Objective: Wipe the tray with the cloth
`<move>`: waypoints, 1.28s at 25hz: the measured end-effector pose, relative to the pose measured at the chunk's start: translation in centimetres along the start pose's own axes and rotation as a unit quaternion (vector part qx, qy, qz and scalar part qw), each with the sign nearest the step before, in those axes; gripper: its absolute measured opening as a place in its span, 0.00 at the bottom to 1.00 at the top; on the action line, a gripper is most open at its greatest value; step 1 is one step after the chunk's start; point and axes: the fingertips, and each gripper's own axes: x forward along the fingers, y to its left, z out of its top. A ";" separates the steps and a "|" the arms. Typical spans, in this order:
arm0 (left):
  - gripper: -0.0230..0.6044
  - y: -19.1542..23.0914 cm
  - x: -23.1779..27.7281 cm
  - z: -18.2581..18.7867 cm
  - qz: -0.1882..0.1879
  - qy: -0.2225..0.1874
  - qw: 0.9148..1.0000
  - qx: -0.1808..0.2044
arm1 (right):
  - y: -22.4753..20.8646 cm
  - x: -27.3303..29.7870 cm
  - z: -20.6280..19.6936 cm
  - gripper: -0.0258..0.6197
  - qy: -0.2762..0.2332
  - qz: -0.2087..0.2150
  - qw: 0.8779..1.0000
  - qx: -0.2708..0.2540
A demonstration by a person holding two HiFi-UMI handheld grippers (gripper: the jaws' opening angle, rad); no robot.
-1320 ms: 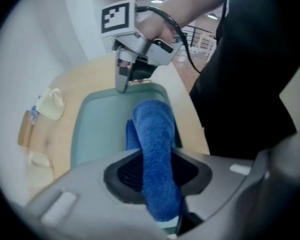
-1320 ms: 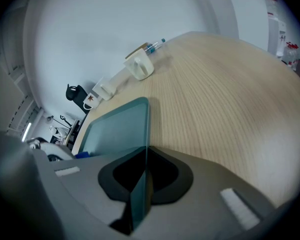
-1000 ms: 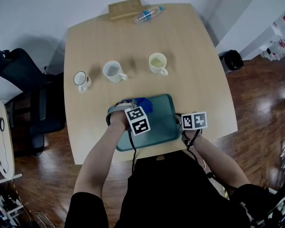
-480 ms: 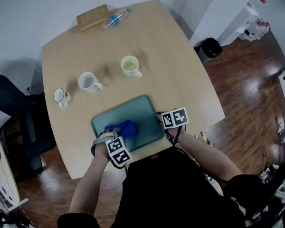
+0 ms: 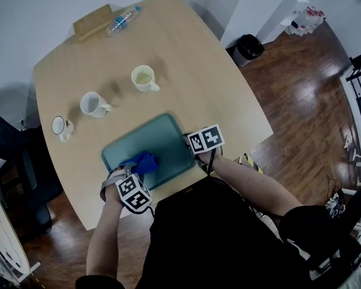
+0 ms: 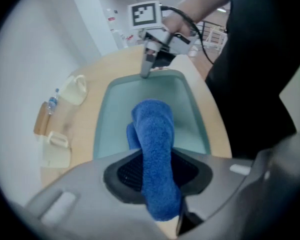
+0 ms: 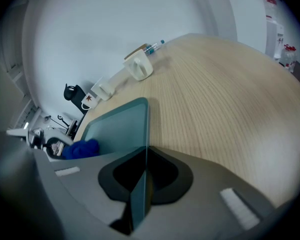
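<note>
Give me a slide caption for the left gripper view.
Left tool grips a blue terry cloth over the teal plastic tray; right tool pinches its far rim.

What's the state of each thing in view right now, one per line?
tray: lying on the table
cloth: bunched, resting on the tray
left gripper: shut on the cloth
right gripper: shut on the tray's rim
three mugs: upright
bottle: lying on its side

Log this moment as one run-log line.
step: wipe tray | left gripper: shut on blue cloth, cloth on tray | right gripper: shut on tray rim
</note>
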 end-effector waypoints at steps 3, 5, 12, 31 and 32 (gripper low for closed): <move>0.24 7.0 0.9 -1.0 0.059 0.025 0.998 0.001 | -0.1 -0.1 0.0 0.07 0.002 0.000 1.000 -0.003; 0.24 9.7 1.3 -1.5 0.070 0.044 0.997 -0.006 | -0.1 -0.2 -0.2 0.07 0.005 0.003 1.000 -0.007; 0.24 8.9 1.8 0.0 0.052 0.023 0.998 0.003 | -1.2 -1.4 -0.1 0.07 0.003 0.007 1.000 -0.005; 0.24 -0.7 -0.7 -1.6 -0.018 -0.007 1.000 0.016 | -0.6 -0.5 0.4 0.07 0.006 0.001 1.000 -0.012; 0.24 2.0 -0.7 -2.1 0.010 0.003 1.000 0.018 | -0.6 -0.4 0.4 0.07 0.006 0.000 1.000 -0.013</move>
